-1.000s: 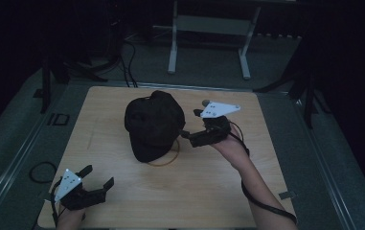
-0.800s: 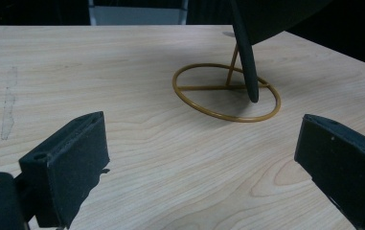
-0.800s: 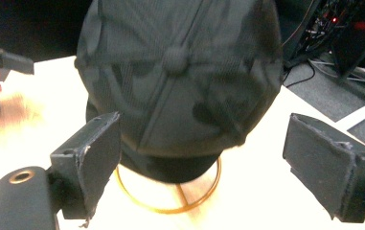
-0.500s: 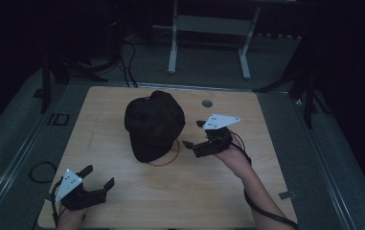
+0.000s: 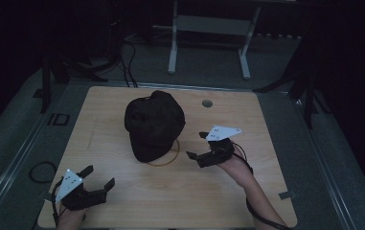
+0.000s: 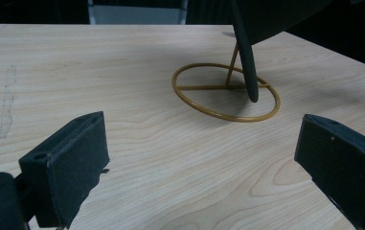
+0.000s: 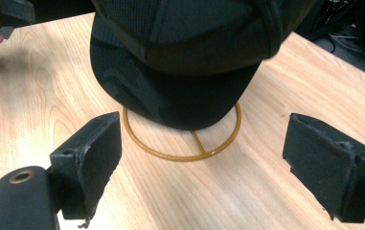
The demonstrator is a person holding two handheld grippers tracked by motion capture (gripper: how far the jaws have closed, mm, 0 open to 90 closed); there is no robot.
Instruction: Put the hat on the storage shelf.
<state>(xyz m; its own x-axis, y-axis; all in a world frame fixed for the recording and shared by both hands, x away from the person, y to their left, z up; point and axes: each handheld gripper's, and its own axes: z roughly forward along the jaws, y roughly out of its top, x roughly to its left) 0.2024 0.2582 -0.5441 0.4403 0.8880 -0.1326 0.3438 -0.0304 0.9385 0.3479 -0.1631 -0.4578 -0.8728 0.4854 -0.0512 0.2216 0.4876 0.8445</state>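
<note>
Nearest the person, at the near-left corner of the tabletop (image 5: pixel 266 124): left tongs (image 5: pixel 99 178), jaws apart, gripping nothing, well short of the stand. Farther in, right of centre: right tongs (image 5: pixel 198 145), jaws likewise spread wide and empty, just beside the brim and aimed at it. Mid-tabletop: black baseball cap (image 5: pixel 154 123) perched on a gold wire hat stand (image 5: pixel 167 161), brim tilted down toward the near edge, long axis running near to far, crown at the far end. Beyond, a small round hole (image 5: pixel 207 103) near the far edge.
</note>
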